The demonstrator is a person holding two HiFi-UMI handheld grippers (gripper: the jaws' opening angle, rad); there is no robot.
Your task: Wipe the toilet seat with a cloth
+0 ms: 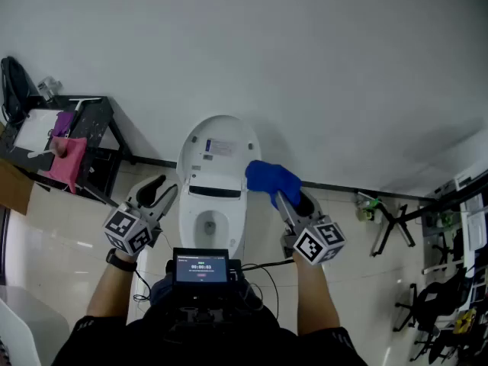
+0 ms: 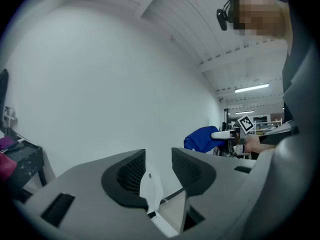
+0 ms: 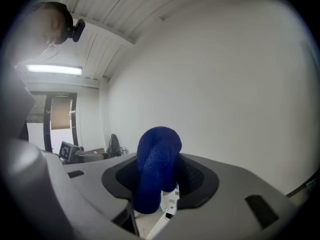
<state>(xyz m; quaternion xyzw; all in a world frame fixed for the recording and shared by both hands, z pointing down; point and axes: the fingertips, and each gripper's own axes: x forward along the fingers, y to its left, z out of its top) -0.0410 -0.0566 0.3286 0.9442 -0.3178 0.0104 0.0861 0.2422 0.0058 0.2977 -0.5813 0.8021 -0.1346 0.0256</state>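
At the far left of the floor, against the white wall (image 1: pixel 305 52), a black rack (image 1: pixel 95 139) is seen, with a pink cloth (image 1: pixel 67 158) draped over its front edge and a purple one (image 1: pixel 62 122) beside it. To the right of the rack, the left gripper (image 1: pixel 158 193) is held just off the left side of the toilet (image 1: pixel 217 162). In the left gripper view its jaws are seen moderately apart with nothing gripped; only a slice of the toilet (image 2: pixel 150 184) shows through the gap of the left gripper (image 2: pixel 157 169).

The toilet stands against the wall at the centre, its lid (image 1: pixel 221 143) raised and the toilet seat (image 1: pixel 188 218) lying around the bowl below. A small lit screen (image 1: pixel 200 267) is carried at the person's chest, at the near edge of the head view.

The blue cloth (image 1: pixel 271 178) is found at the right edge of the raised lid, above the seat. It is clamped in the right gripper (image 1: pixel 280 195). In the right gripper view the cloth (image 3: pixel 159 159) is seen bunched and standing up between the closed-in jaws of the right gripper (image 3: pixel 160 176). In the left gripper view the same cloth (image 2: pixel 200 139) is seen raised against the wall.

Further right, a black folding stand (image 1: pixel 395 221) stands on the floor by the wall, with shelving (image 1: pixel 457 204) at the right edge.
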